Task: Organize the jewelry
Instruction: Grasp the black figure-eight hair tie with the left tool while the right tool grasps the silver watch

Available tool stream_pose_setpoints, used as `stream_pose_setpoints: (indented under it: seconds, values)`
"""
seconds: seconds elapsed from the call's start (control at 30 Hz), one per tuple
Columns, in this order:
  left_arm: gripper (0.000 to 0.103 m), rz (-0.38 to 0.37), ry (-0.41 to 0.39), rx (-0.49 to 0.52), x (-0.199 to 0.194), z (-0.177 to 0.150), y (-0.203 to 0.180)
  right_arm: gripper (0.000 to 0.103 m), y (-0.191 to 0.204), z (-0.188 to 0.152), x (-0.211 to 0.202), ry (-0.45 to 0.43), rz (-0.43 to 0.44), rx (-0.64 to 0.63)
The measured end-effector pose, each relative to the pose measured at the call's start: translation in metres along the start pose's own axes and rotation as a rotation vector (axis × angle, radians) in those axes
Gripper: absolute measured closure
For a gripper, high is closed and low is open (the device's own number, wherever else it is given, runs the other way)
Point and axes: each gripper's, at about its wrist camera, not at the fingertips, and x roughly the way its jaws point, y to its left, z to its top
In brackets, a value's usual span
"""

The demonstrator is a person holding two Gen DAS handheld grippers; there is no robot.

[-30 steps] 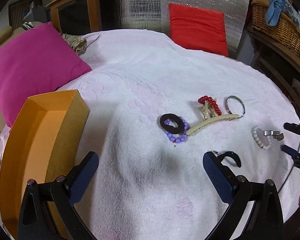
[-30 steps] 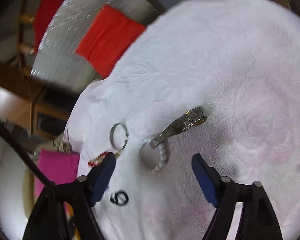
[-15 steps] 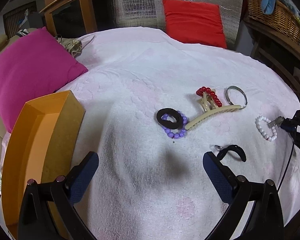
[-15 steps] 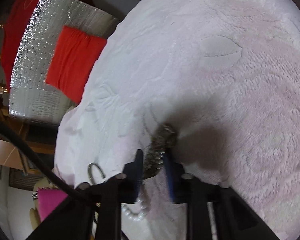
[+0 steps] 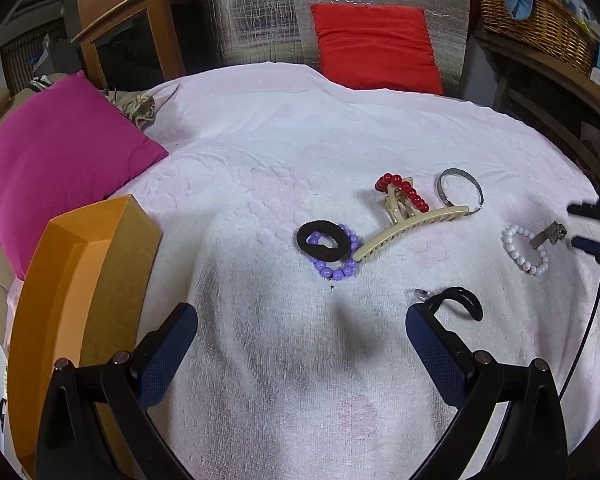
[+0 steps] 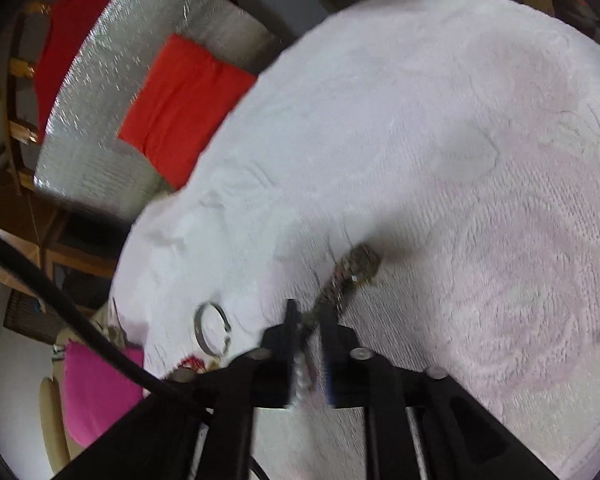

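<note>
A metal watch band [image 6: 352, 272] lies on the white towel, its near end between the fingers of my right gripper [image 6: 309, 312]. Those jaws are opening and stand narrowly apart; the blur hides any contact. In the left wrist view the band [image 5: 548, 235] rests on a white bead bracelet [image 5: 524, 250], just left of the right gripper [image 5: 578, 226]. My left gripper [image 5: 300, 320] hangs open over bare towel, holding nothing. An orange box [image 5: 80, 280] stands at its left.
On the towel lie a cream hair claw [image 5: 412, 224], red beads [image 5: 400, 190], a silver bangle [image 5: 460, 190], a black hair tie [image 5: 322, 240] on purple beads [image 5: 336, 270], and a black curved piece [image 5: 462, 300]. A pink cushion [image 5: 52, 160] sits far left.
The right jaws closed from wide onto the metal band, then parted a little. The band's end shifted slightly on the white beads. The left gripper stayed open and almost still.
</note>
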Motion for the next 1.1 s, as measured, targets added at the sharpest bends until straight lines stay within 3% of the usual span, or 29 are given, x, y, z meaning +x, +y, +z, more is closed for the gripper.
stream_pose_setpoints:
  seconds: [0.03,0.07,0.17,0.23,0.3,0.43,0.5,0.63,1.1]
  values:
    - [0.0,0.004,-0.002,0.004,0.0,0.0,0.0,0.044,0.001,-0.002,0.003,0.009,0.007,0.005]
    - [0.0,0.005,-0.003,0.006,-0.001,0.0,-0.001,0.04,-0.002,-0.006,0.001,0.009,0.014,0.007]
    - [0.0,0.008,-0.004,0.013,-0.001,-0.001,0.0,0.04,0.003,-0.012,0.006,-0.005,-0.004,0.01]
    - [0.0,0.015,-0.003,0.016,0.0,-0.002,0.002,0.052,0.004,-0.014,0.019,0.021,-0.014,0.034]
    - [0.0,0.019,-0.002,0.015,0.0,-0.003,0.003,0.056,0.004,-0.016,0.033,0.04,-0.045,0.063]
    - [0.0,0.028,-0.002,0.023,0.001,-0.004,0.006,0.063,0.002,-0.016,0.039,-0.023,-0.076,0.102]
    - [0.0,0.026,-0.007,0.027,0.001,-0.004,0.006,0.08,-0.003,-0.016,0.041,-0.041,-0.098,0.113]
    - [0.0,-0.017,-0.022,0.026,-0.002,-0.002,0.005,0.092,-0.009,-0.012,0.036,-0.046,-0.045,0.119]
    - [0.0,-0.137,-0.036,0.062,0.0,0.003,-0.016,0.097,-0.007,-0.004,-0.05,-0.163,0.142,-0.03]
